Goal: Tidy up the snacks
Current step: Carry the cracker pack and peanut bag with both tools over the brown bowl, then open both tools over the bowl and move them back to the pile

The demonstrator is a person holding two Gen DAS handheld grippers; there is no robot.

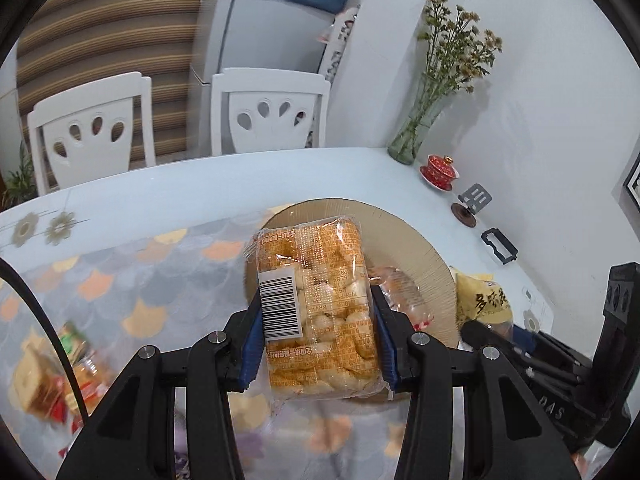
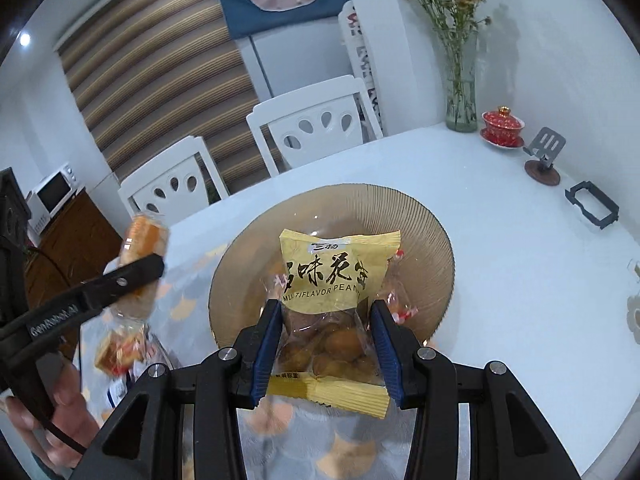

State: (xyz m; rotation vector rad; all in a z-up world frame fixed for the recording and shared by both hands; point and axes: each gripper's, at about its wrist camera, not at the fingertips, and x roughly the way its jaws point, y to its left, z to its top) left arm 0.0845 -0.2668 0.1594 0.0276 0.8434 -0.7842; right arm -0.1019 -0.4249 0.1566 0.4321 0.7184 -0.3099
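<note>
Above ribbed plate (image 2: 420,216), worktop centre: left gripper (image 1: 318,322) fingers clamped on cracker pack (image 1: 316,300); right gripper (image 2: 326,340) fingers clamped on peanut bag (image 2: 336,276). Lower slowly, release over bowl centre, clear of rim.

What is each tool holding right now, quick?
Left tool: closed on a clear pack of orange snacks, held above the table.
Right tool: closed on a yellow peanut bag, above the brown plate.
</note>
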